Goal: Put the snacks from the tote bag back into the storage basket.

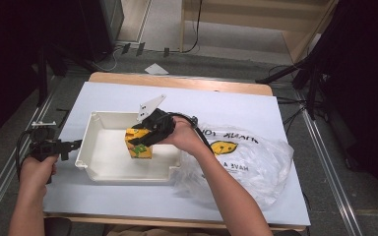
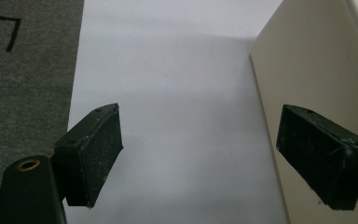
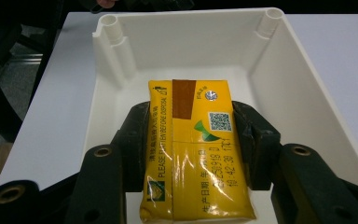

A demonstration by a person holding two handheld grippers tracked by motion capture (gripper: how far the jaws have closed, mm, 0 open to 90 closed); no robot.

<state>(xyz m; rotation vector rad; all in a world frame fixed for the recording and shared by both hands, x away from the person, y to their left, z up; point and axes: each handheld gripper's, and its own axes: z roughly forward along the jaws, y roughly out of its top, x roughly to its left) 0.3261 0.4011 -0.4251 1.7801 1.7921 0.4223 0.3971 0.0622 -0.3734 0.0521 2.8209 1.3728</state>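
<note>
right gripper (image 3: 193, 140) was clamped on the yellow carton (image 3: 193, 149) over the white tray (image 1: 96, 162), probably to set it inside, while left gripper (image 2: 200, 154) sat apart beside the tray on the table (image 1: 226, 105).

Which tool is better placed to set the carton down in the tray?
Right. The right tool already clamps the yellow drink carton over the white plastic tray; the left tool sits open outside it.

One carton (image 1: 140, 144), one tray (image 1: 109, 164), one plastic bag (image 1: 256, 167).
</note>
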